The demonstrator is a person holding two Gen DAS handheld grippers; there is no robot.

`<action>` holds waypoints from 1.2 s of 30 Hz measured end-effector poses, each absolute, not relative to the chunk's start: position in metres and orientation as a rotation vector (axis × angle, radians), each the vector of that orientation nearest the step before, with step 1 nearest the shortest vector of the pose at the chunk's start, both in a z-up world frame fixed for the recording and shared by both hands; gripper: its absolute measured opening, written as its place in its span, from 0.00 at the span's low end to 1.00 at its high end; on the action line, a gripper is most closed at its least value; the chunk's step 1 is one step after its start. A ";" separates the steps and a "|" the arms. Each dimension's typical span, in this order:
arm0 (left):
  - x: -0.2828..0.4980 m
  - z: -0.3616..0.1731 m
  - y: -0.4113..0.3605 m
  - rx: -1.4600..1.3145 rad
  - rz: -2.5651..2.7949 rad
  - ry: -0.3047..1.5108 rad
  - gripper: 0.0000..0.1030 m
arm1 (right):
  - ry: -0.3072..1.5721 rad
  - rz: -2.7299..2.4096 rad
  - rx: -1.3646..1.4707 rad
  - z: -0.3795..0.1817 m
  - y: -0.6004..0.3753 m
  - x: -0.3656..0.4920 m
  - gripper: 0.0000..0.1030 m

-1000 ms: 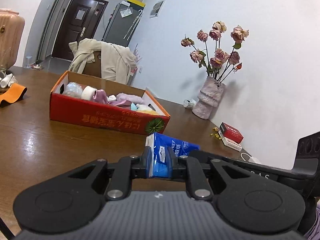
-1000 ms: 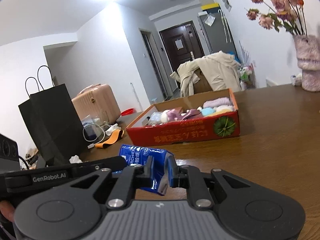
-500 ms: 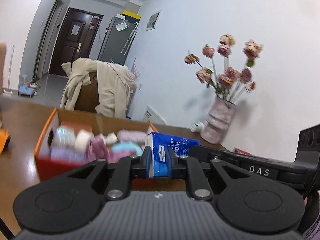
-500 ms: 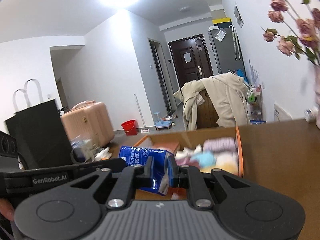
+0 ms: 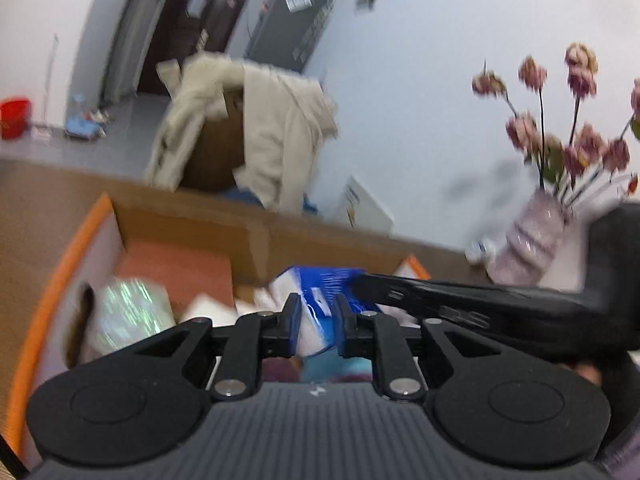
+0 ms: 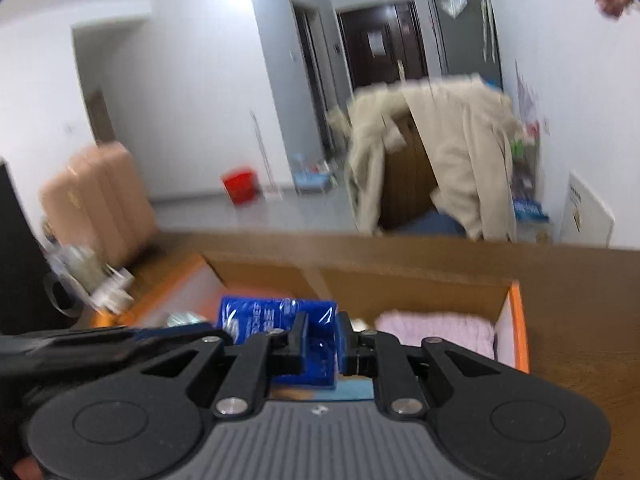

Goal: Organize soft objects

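Blue crinkly plastic tissue pack point(image 5: 320, 300) held over the orange-rimmed cardboard box point(image 6: 516, 320), pinched at opposite ends by left gripper point(image 5: 316, 320) and right gripper point(image 6: 322, 342). Soft pink towel point(image 6: 436, 330) lies inside. Beyond: beige coat point(image 6: 460, 152) over chair, vase point(image 5: 532, 240) of dried roses

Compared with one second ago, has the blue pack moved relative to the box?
Yes. The blue pack, held by both grippers, was in front of the box over the table; now it hangs above the box's inside, past its near wall.
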State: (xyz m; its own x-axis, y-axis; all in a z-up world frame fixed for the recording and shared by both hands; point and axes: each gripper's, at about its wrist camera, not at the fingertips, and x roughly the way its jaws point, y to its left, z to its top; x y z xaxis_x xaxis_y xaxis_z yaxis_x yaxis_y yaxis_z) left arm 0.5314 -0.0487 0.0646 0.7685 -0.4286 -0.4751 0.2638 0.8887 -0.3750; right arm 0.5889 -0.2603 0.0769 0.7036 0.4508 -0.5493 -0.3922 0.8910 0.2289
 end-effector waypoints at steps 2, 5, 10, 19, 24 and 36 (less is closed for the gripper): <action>0.537 0.056 -0.049 -0.280 -0.394 0.632 0.16 | 0.696 0.472 0.108 0.061 -0.258 0.601 0.08; 0.537 0.056 -0.043 -0.291 -0.385 0.623 0.16 | 0.689 0.471 0.097 0.064 -0.258 0.598 0.08; 0.530 0.064 -0.041 -0.265 -0.331 0.612 0.16 | 0.715 0.462 -0.064 0.059 -0.233 0.595 0.08; 0.486 0.110 -0.027 -0.198 -0.294 0.542 0.16 | 0.614 0.432 0.008 0.115 -0.267 0.549 0.14; 0.444 0.145 -0.009 -0.109 -0.254 0.481 0.24 | 0.556 0.376 -0.007 0.151 -0.296 0.498 0.23; 0.363 0.178 0.026 -0.053 -0.122 0.385 0.86 | 0.446 0.238 0.003 0.182 -0.335 0.394 0.60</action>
State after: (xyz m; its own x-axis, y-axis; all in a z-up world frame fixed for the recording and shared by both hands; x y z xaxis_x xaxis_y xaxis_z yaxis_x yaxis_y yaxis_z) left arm 0.3634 0.0261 0.1776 0.9195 -0.1284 -0.3715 0.1081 0.9913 -0.0750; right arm 0.3944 -0.3355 0.1816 0.8748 0.2285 -0.4272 -0.2273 0.9723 0.0546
